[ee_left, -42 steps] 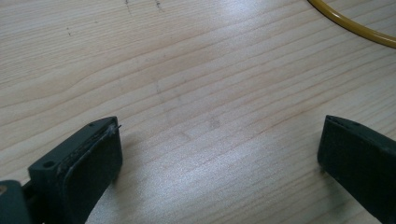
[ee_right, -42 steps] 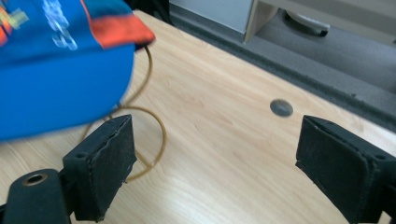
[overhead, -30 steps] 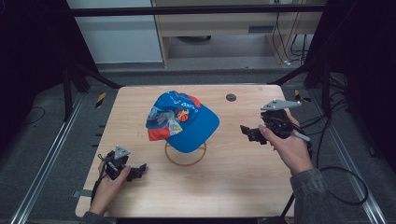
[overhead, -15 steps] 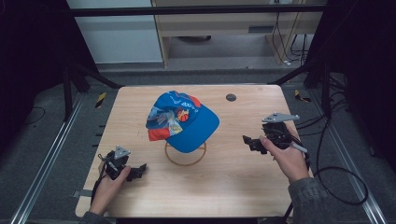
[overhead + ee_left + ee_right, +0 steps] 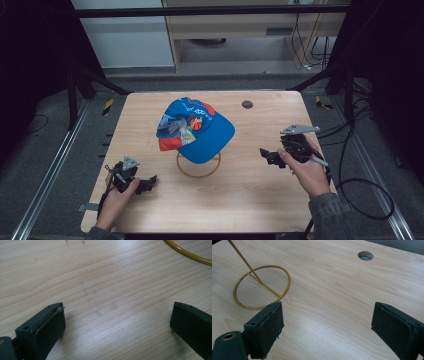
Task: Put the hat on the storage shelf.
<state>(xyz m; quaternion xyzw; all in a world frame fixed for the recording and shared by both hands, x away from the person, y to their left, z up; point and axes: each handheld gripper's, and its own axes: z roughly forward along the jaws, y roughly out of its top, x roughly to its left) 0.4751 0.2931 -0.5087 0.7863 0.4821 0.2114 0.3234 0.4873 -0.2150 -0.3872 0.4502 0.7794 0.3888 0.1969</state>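
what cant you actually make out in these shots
- High view: the top of the thin gold wire stand is hidden under the blue printed cap, so how the cap sits on it is unclear.
- High view: the cap's print is too small and blurred to read.
- Right gripper view: the stand's stem is cut off by the top edge.
- Left gripper view: the stand's ring is mostly cut off at the corner.

My left gripper (image 5: 149, 183) sits low at the near left, held in my left hand (image 5: 116, 200), jaws spread wide with nothing between them. My right gripper (image 5: 266, 156) is at the right side, gripped by my right hand (image 5: 306, 170), its jaws also wide apart and pointing inward.
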